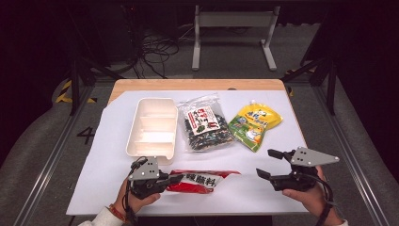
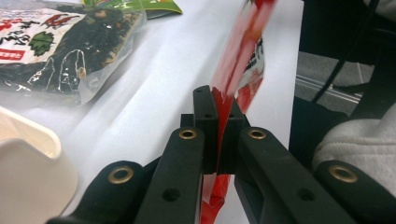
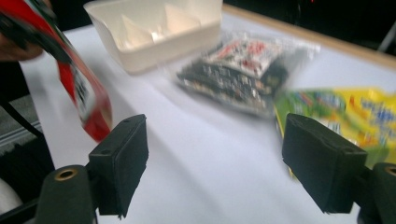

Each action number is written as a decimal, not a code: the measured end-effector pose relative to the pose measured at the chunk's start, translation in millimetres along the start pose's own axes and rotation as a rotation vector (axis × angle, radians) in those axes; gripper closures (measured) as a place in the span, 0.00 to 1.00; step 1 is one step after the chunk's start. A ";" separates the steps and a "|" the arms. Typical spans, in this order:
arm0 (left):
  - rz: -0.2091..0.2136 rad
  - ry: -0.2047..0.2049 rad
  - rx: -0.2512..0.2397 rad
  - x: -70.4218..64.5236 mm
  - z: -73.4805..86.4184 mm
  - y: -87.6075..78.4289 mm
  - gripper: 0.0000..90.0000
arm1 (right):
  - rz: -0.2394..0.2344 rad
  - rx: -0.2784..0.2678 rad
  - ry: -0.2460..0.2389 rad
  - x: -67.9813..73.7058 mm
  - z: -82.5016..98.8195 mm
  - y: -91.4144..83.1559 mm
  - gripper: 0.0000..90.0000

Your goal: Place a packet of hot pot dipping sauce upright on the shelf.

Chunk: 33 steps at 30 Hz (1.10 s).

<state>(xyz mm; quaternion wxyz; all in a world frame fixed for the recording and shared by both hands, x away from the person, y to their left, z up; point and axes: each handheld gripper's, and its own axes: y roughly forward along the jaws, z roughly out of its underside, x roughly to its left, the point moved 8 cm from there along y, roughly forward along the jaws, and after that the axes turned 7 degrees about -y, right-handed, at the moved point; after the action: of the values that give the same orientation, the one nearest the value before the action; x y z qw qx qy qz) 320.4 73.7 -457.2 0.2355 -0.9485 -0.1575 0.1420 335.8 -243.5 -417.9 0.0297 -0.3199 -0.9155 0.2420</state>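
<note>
1. White paper covers the wooden bench (image 1: 197,84), and the floor around it is dark and grey
2. Left tongs (image 1: 175,179) are pressed tight together on one end of a red packet (image 1: 203,181); in the left gripper view the left tongs (image 2: 218,135) pinch the thin red packet (image 2: 238,60) between their two black pads
3. From the left tongs, the red packet stretches out toward the right tongs, low over the white paper near the person's edge of the bench
4. Right tongs (image 1: 270,164) are spread wide with nothing between them; in the right gripper view the right tongs (image 3: 233,158) show bare white paper in the gap
5. The far end of the red packet is near the right tongs but apart from them; in the right gripper view the red packet (image 3: 88,102) hangs just beside one black pad, and the picture is blurry
6. A white tray (image 1: 153,127) with small rooms inside sits just past the left tongs, away from the person
7. A clear bag of dark dried food (image 1: 204,125) lies beside the tray, past the gap between the two tongs
8. A yellow and green pouch (image 1: 254,125) lies past the right tongs, close to the clear bag
9. One hand (image 1: 136,200) holds the left tongs and the other hand (image 1: 310,197) holds the right tongs, both at the near edge of the bench
</note>
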 end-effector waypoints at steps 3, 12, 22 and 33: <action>-0.003 -0.003 -0.008 -0.1 0.4 -1.1 1.00 | 0.001 0.047 0.024 -3.2 17.4 8.0 0.25; 0.007 -0.002 -0.063 2.6 -12.4 -10.4 1.00 | 0.034 0.048 0.064 -12.1 29.9 14.1 0.25; -0.048 0.012 -0.180 14.5 -44.0 -42.9 1.00 | 0.045 0.077 0.061 -10.5 38.8 18.4 0.25; -0.163 -0.004 -0.289 63.9 -83.1 -82.2 1.00 | 0.053 0.079 0.076 -10.9 42.4 19.2 0.27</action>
<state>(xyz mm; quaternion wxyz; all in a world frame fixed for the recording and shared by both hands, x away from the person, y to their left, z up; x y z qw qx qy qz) 388.1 132.6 -358.8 0.1071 -0.9563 -0.2530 0.1001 346.6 -255.0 -463.1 0.0708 -0.3518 -0.8946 0.2664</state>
